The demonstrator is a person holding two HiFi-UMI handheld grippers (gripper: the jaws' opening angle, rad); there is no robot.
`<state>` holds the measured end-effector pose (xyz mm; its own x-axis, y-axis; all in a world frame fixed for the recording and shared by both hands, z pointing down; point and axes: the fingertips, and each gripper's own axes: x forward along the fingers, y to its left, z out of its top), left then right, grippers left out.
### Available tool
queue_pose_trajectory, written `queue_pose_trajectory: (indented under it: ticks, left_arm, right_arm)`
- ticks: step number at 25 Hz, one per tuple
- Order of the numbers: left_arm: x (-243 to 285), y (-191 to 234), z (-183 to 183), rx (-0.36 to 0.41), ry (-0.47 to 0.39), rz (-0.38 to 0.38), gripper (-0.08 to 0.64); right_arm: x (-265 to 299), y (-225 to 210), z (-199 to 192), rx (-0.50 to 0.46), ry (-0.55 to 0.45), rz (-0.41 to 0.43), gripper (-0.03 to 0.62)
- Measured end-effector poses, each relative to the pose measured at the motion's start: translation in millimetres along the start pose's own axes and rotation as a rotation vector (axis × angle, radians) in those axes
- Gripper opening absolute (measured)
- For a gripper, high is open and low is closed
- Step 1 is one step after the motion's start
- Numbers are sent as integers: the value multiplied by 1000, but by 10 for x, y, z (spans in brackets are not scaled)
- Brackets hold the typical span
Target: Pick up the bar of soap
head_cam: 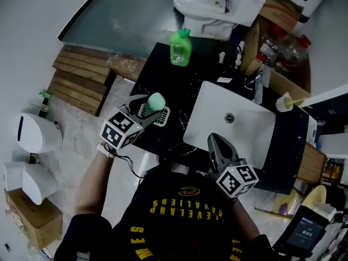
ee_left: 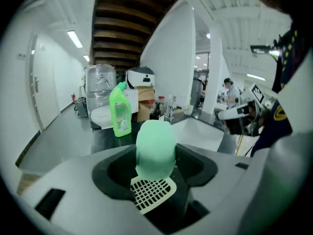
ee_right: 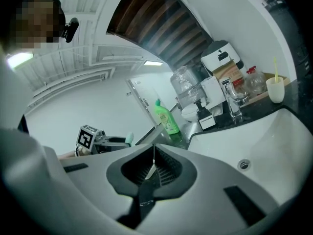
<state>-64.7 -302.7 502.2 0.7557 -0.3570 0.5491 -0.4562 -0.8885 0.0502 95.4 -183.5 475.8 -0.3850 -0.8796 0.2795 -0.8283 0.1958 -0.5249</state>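
Left gripper view, bar of soap (ee_left: 155,148) clamped upright between jaws

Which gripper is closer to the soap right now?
Left. The left gripper is shut on the soap, over the dish. The right gripper is shut and empty at the sink's near edge, off to the soap's right.

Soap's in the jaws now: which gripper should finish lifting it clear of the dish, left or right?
Left. The left gripper is clamped on the green soap above the white soap dish. The right gripper is shut, empty, over the sink.
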Motion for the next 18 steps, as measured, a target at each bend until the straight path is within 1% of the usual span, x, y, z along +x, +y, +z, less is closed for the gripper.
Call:
queue_pose_trajectory:
  ticks: [2, 5, 7, 12, 18]
  left_arm:
    - [-129, -50, 126, -124, -99, -16, 267]
    - [-311, -127, 315, -322, -258, -64, 267]
    - [-406, -176, 410, -426, -346, -93, 267]
    - [-595, -310, 581, -595, -500, -157, 267]
    - [-705, -353, 525, -779, -597, -190, 267]
  right_arm:
    - [21, 28, 7, -8, 7, 10, 21]
    - [55, 76, 11, -21, 19, 26, 21]
    - [72, 112, 8, -34, 28, 35, 21]
    - [95, 209, -4, -81, 51, 61, 21]
    - [132, 278, 10, -117, 66, 76, 21]
